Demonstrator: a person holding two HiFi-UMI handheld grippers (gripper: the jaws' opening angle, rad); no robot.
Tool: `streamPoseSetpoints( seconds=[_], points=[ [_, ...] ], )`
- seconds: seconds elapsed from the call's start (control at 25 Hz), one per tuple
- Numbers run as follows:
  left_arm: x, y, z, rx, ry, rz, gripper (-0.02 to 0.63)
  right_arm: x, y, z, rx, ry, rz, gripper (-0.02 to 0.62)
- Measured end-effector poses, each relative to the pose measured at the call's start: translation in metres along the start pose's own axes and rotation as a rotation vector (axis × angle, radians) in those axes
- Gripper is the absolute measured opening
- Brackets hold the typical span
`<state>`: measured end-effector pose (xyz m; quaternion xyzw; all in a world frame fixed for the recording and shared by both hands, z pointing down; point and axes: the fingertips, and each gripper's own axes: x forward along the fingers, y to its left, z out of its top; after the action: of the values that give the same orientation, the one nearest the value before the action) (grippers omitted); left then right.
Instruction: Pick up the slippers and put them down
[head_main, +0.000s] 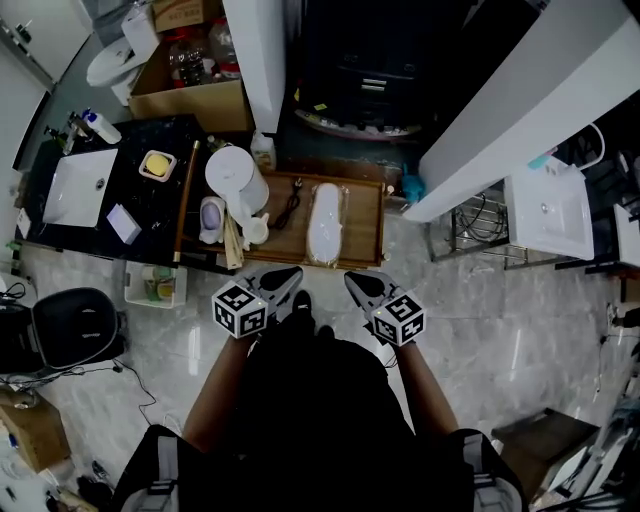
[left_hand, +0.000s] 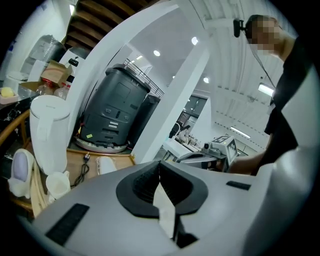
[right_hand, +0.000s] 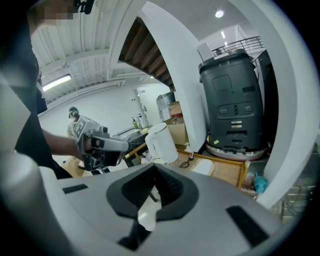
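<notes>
Cluttered workroom: washbasin (head_main: 80, 187), kettle (head_main: 236, 176), carton (head_main: 192, 101)

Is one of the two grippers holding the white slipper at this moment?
No, the white slipper lies on the wooden tray, apart from the left gripper and the right gripper, both shut and empty.

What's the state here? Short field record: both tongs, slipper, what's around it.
left tongs: shut, nothing held
right tongs: shut, nothing held, level with the left
slipper: white, lying on the tray, ahead of both tongs, untouched
tray: wooden, low, on the floor side of the black counter
cable: on the tray, left of the slipper
kettle: white, upright, at the tray's left end
task: pickup not yet begun
</notes>
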<state>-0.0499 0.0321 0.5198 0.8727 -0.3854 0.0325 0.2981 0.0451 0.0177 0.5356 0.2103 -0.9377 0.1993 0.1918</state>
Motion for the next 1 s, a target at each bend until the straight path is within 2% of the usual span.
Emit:
streamPoseSetpoints(
  seconds=[0.4,0.68,1.0],
  points=[
    [0.029,0.041,0.014,-0.011,0.061,-0.097,0.012,0.049,-0.027,0.018,0.042,0.0,-0.07,0.009],
    [0.045,0.052,0.01,0.033,0.154,-0.159,0.012,0.071,-0.032,0.015,0.032,0.04,-0.06,0.009],
    [0.068,0.065,0.005,0.023,0.195,-0.161,0.012,0.073,-0.059,0.001,0.063,0.075,-0.05,0.009]
  ],
)
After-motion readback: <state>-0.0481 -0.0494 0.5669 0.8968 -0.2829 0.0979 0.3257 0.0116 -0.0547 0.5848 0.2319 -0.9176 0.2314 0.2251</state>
